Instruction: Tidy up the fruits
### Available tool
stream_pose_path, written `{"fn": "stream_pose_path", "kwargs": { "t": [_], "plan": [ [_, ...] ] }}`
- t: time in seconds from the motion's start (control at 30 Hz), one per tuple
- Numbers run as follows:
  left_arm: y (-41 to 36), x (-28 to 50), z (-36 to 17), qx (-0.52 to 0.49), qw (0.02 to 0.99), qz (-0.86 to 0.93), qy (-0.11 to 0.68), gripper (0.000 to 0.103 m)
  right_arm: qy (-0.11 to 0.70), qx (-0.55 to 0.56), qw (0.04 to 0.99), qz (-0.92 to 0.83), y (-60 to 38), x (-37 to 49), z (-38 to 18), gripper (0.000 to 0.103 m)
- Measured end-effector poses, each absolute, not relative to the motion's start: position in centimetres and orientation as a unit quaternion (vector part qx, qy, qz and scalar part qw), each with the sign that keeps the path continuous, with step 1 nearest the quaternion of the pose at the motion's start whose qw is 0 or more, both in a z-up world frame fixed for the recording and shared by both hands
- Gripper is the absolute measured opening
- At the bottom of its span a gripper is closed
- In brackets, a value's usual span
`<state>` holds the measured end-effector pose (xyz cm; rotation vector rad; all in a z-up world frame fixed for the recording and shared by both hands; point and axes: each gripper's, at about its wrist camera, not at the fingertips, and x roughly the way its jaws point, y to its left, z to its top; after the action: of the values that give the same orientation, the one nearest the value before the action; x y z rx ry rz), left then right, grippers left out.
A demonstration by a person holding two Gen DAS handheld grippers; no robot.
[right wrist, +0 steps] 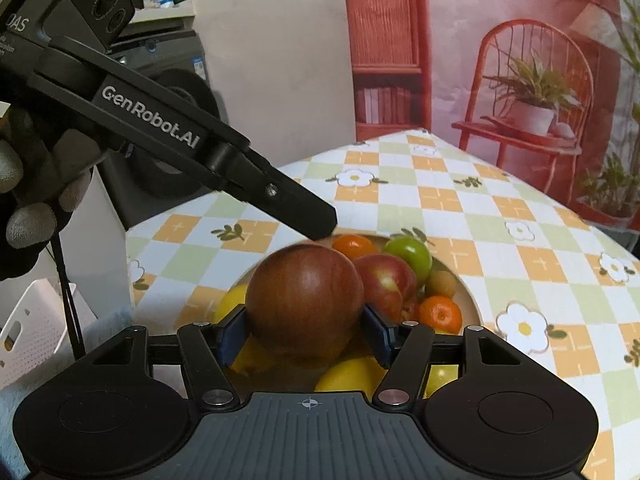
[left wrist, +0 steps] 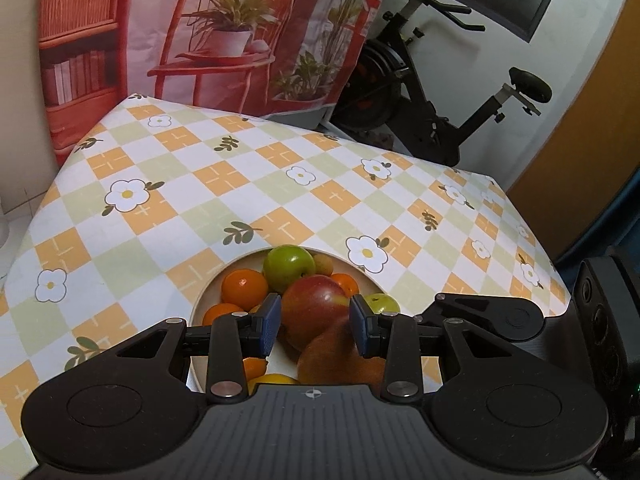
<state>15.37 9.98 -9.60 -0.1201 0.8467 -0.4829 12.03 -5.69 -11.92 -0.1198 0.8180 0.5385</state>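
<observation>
The counter, under its orange, green and white checked cloth with daisies, takes up most of both views, backed by a printed red-chair backdrop. Only the left wrist view shows the black exercise bike off the far right corner; only the right wrist view shows a dark appliance behind the counter and a white perforated basket down at the left.

Near the front edge sits a round pale bowl heaped with fruit.

The right tool is clamped on a big dark red apple, its blue pads pressed against both flanks, the apple held above the yellow fruit in the near part of the bowl. Behind it in that view lie a second red apple, a green apple, two oranges and a small brownish fruit.

The left tool is spread apart with nothing in it, its pads hanging either side of a red apple that lies in the bowl; I cannot tell whether they touch it. A blurred reddish-orange fruit sits closer between the fingers. Beyond are a green apple and an orange.

From the right wrist view the left tool shows as a black arm marked GenRobot.AI, held by a gloved hand, its tip just above the held apple.
</observation>
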Motion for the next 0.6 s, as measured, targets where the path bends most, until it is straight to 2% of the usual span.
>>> {"fn": "stream_pose_path", "kwargs": {
  "t": [0.4, 0.6],
  "plan": [
    [10.0, 14.9, -9.4, -0.062, 0.887, -0.225, 0.399, 0.039, 0.383, -0.063, 0.888, 0.248, -5.9, 11.0, -11.3, 0.059],
    [10.0, 14.4, -8.9, -0.056, 0.895, -0.206, 0.391, 0.042, 0.369, -0.057, 0.895, 0.242, -6.4, 10.3, -10.6, 0.065]
  ]
}}
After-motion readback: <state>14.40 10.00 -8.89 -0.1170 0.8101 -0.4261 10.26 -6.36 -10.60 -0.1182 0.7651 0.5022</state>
